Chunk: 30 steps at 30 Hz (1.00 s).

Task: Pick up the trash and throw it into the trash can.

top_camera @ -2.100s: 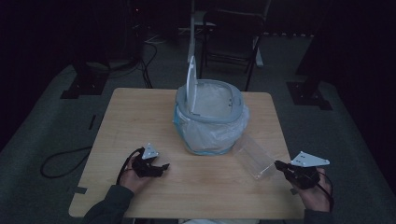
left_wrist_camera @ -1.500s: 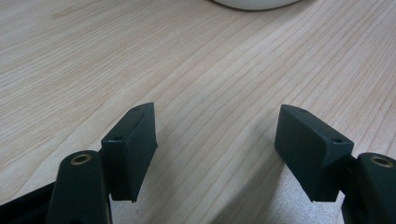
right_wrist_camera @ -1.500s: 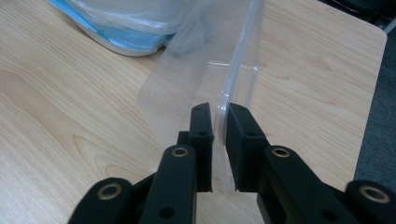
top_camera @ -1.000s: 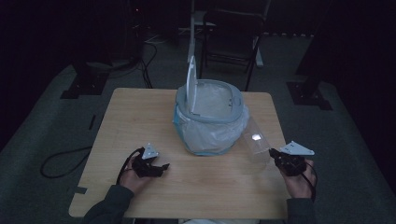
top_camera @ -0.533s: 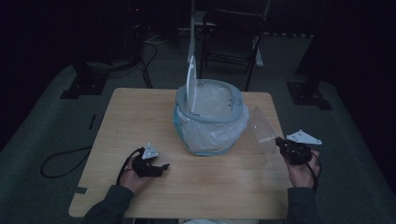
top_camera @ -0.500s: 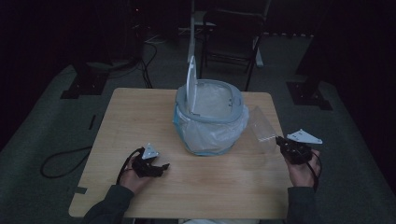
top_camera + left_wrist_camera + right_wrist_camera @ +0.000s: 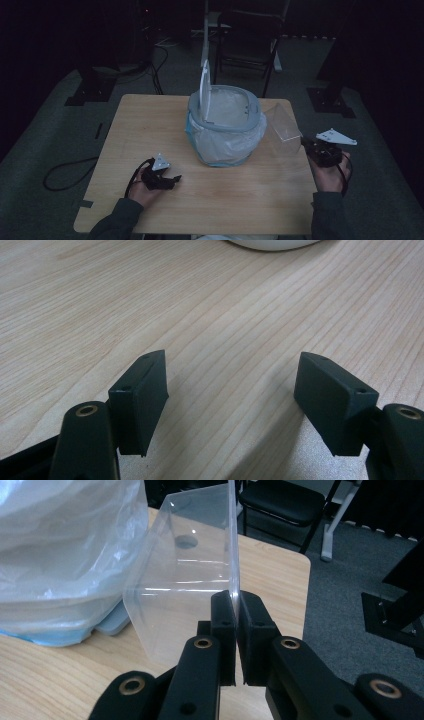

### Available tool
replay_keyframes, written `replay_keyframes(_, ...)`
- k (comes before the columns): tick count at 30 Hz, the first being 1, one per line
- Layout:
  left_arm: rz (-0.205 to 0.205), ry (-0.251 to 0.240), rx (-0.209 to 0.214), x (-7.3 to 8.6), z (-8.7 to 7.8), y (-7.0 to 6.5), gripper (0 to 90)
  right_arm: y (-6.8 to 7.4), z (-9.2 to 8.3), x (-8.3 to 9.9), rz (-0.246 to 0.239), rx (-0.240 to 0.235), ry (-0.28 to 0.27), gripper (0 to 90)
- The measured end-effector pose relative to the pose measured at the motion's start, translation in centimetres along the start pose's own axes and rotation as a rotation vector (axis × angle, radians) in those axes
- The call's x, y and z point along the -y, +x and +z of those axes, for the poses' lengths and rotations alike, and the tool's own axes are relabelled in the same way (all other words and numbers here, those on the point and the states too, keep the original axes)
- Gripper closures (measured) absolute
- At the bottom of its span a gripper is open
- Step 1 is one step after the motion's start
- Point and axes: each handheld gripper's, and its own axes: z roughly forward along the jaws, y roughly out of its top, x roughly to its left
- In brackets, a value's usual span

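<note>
The right gripper (image 7: pixel 234 605) pinches one thin wall of a clear plastic tub (image 7: pixel 185 575), jaws shut on its edge, and holds it off the table (image 7: pixel 150 130) just right of the bin (image 7: pixel 225 127). The left gripper (image 7: pixel 230 400) rests low over bare wood near the front left, jaws wide with nothing between them. The hold looks slight: slick, flexible plastic taken at the rim could slide out or twist if the hand tips sharply, and the tub would probably drop onto the table or off its right edge, which is close by. If the tub is meant for the bin, the upright lid (image 7: pixel 204 92) on the far left of the rim narrows the opening a little, and the loose liner (image 7: pixel 222 145) bulging at the side could catch a corner. A chair (image 7: pixel 250 35) stands beyond the table, a cable (image 7: pixel 65 172) on the floor at left.
</note>
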Motion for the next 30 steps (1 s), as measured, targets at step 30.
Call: replay_keyframes(30,0.002,0.004,0.001,0.0,0.0,0.0,30.7,-1.4,-2.5,-4.2,-0.019,-0.015,-0.084,86.6)
